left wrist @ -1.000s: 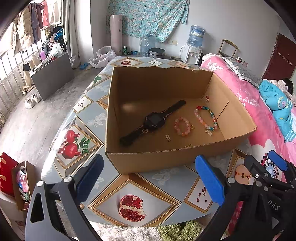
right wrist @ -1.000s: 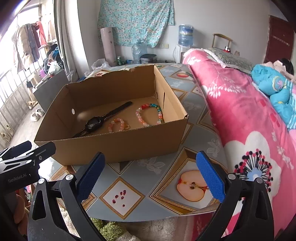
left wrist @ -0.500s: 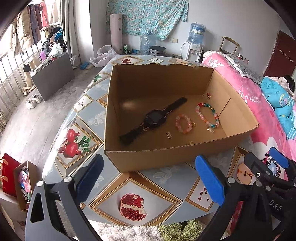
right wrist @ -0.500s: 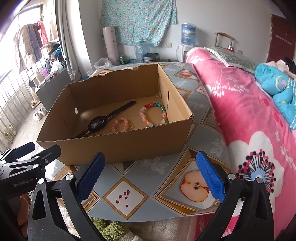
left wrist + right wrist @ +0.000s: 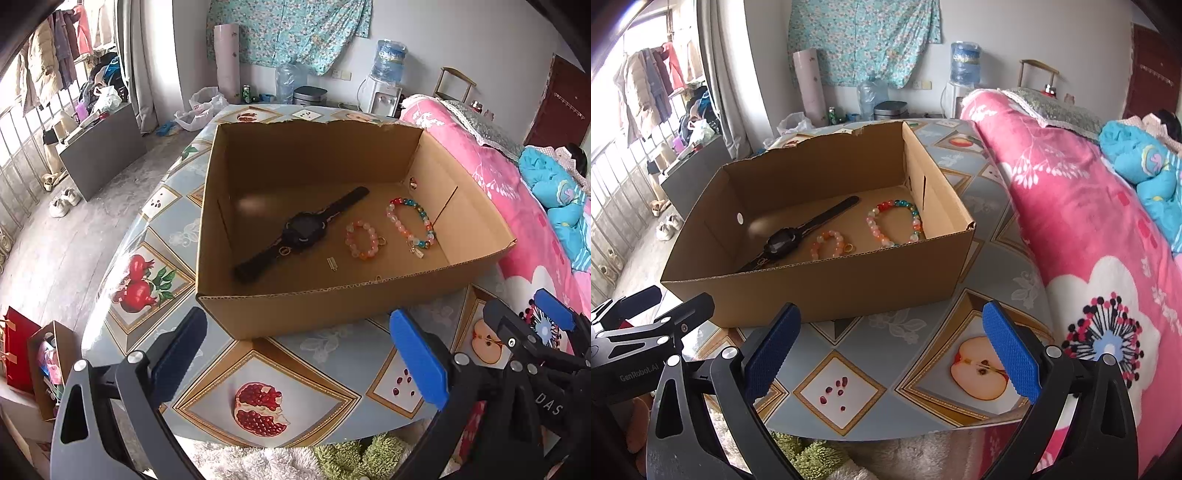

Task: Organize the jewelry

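An open cardboard box [image 5: 332, 306] stands on the table. Inside lie a black watch [image 5: 303, 232], a small pink bead bracelet [image 5: 362, 240], a larger multicoloured bead bracelet [image 5: 410, 221] and a small metal clasp [image 5: 333, 263]. The box [image 5: 831, 291], watch [image 5: 783, 240] and both bracelets [image 5: 831, 243] [image 5: 894, 221] also show in the right wrist view. My left gripper [image 5: 299, 365] is open and empty, in front of the box's near wall. My right gripper [image 5: 892, 354] is open and empty, in front of the box's near right corner.
The table [image 5: 258, 369] has a fruit-patterned cloth and its near edge lies just below both grippers. A pink bed [image 5: 1089, 229] runs along the right. A red bag and an open carton [image 5: 33, 354] stand on the floor at left.
Both grippers have risen and drawn slightly closer to the box, so more of its floor shows. The jewellery has not moved and both grippers stay open.
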